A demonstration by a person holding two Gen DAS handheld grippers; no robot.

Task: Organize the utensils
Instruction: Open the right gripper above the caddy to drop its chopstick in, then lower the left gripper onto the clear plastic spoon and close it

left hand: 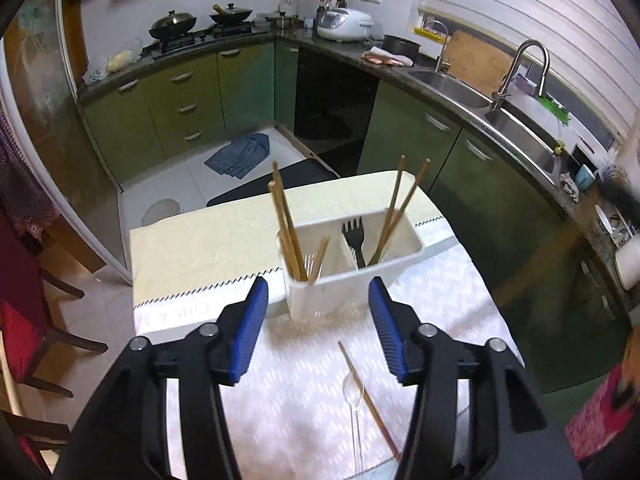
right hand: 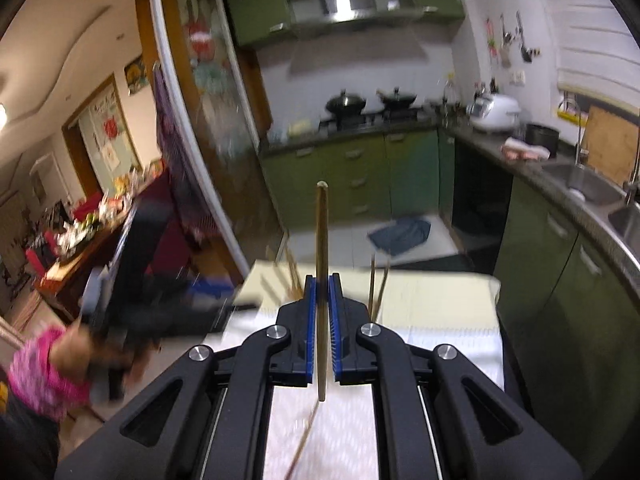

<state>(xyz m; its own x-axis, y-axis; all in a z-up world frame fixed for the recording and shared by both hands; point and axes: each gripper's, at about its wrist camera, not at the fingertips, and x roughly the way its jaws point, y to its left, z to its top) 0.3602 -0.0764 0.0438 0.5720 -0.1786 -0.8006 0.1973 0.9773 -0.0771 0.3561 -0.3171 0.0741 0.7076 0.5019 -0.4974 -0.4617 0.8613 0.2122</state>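
Note:
A white divided utensil holder (left hand: 352,276) stands on the table. It holds wooden chopsticks (left hand: 286,232) in its left end, a black fork (left hand: 354,236) in the middle and more chopsticks (left hand: 394,216) on the right. My left gripper (left hand: 319,292) hangs open just in front of it, with nothing between its blue pads. A loose chopstick (left hand: 368,396) and a clear plastic spoon (left hand: 354,392) lie on the cloth beneath it. In the blurred right wrist view, my right gripper (right hand: 322,280) is shut on a single upright chopstick (right hand: 322,232), lifted above the table.
The table carries a cream runner (left hand: 200,248) over a white patterned cloth (left hand: 304,380). Green cabinets and a counter with a sink (left hand: 452,84) curve round behind and to the right. A blue cloth (left hand: 240,156) lies on the floor. Red-cushioned chairs (left hand: 20,332) stand left. A pink sleeve (right hand: 48,364) shows.

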